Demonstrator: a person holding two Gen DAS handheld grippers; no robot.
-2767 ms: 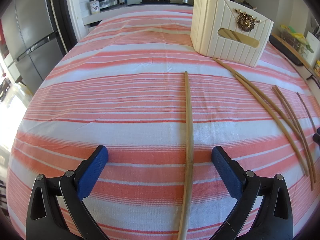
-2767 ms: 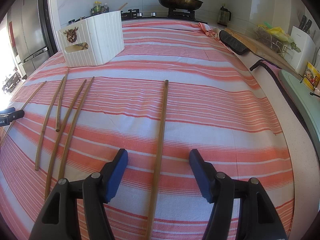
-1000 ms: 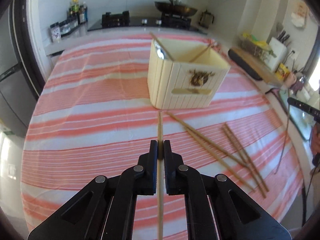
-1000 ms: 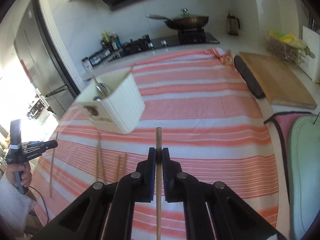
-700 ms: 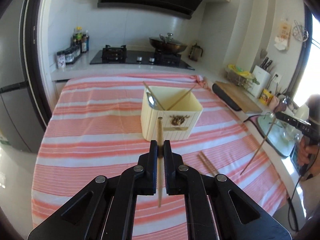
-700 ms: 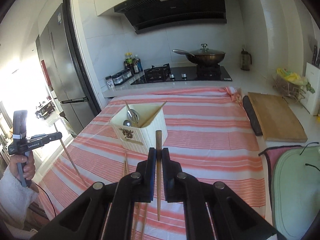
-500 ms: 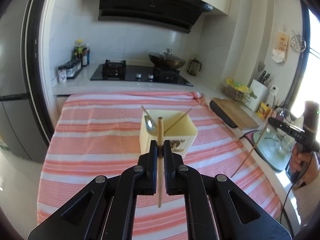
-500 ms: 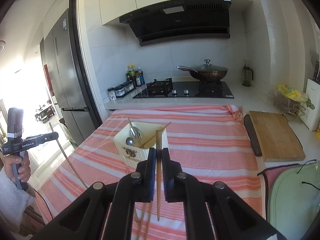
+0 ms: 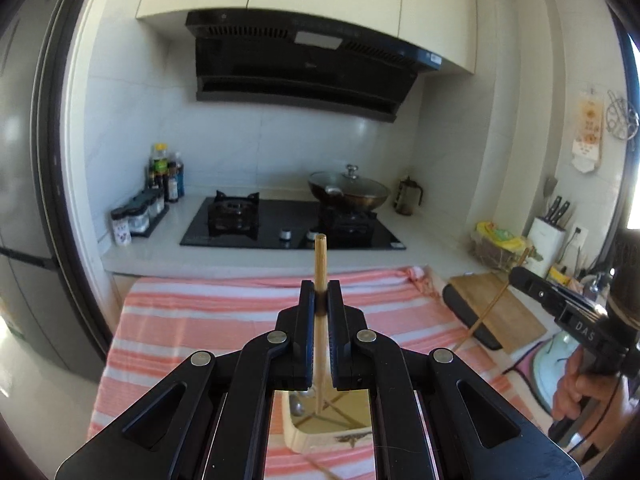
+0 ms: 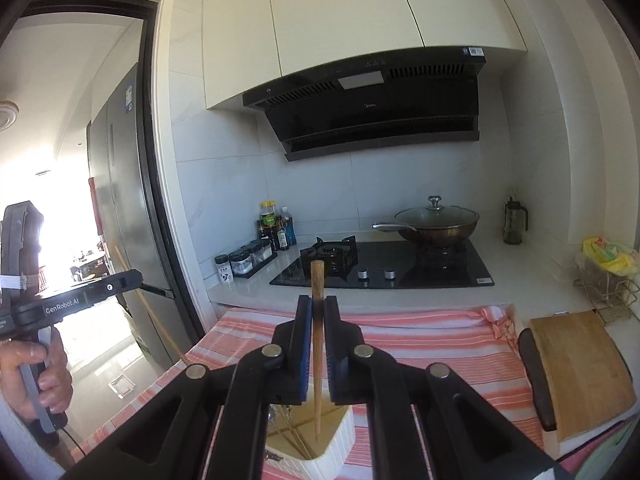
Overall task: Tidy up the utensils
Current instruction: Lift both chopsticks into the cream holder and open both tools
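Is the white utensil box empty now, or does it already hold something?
Not empty. In the left wrist view the white utensil box holds a metal spoon and crossed wooden chopsticks.

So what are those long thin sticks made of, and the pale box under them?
The stick in the left claw looks like bamboo or light wood: matte tan, faint lengthwise grain. The right claw's stick looks the same, slightly darker. The box seems moulded plastic: cream, ribbed outside, smooth inside. That is a guess.
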